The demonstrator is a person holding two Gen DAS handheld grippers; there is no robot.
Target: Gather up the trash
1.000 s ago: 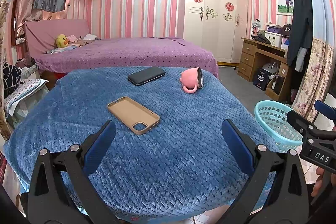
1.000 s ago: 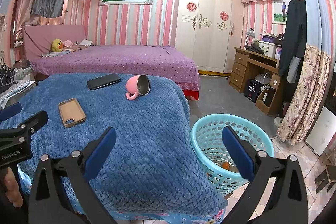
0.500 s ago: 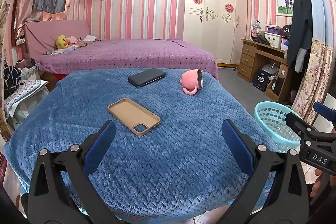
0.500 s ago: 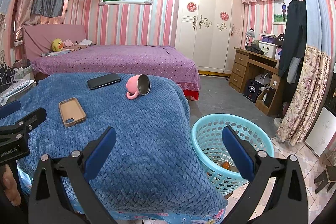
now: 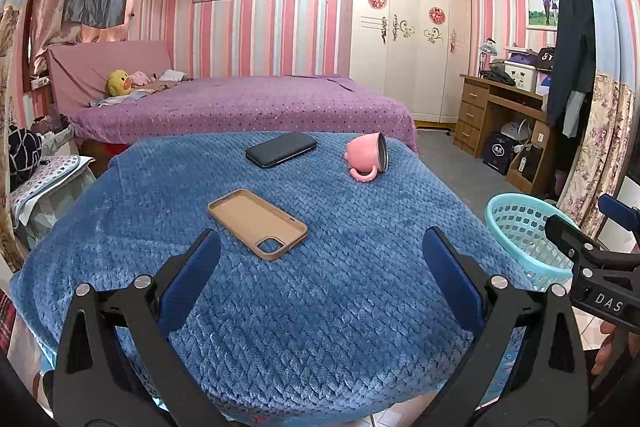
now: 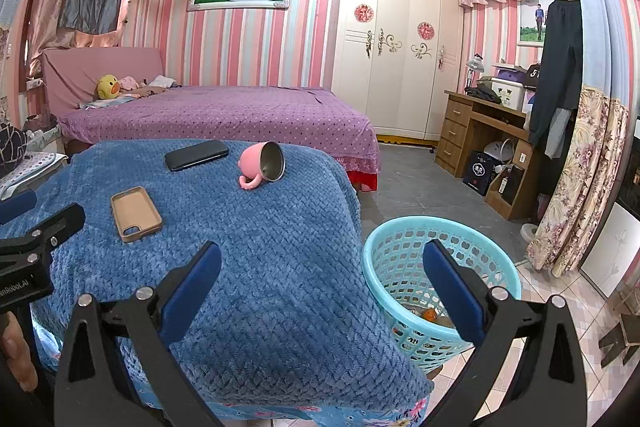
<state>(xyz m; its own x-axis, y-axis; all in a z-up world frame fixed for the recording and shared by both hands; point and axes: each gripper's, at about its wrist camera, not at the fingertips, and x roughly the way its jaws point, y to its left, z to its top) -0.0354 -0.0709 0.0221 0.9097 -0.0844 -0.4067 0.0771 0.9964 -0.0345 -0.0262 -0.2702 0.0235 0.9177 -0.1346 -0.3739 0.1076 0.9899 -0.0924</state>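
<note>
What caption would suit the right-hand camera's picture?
Open right gripper above a blue blanket and basket, with a tipped pink mug beyond.

The bench (image 5: 360, 307) is covered by a blue quilted blanket (image 5: 168, 211), on which three things are laid — a tan phone case (image 5: 256, 223), a black phone (image 5: 281, 149) and a tipped pink mug (image 5: 366, 158).

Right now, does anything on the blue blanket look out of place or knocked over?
Yes. The pink mug lies on its side near the blanket's far edge, mouth toward the basket. Nothing appears spilled.
</note>
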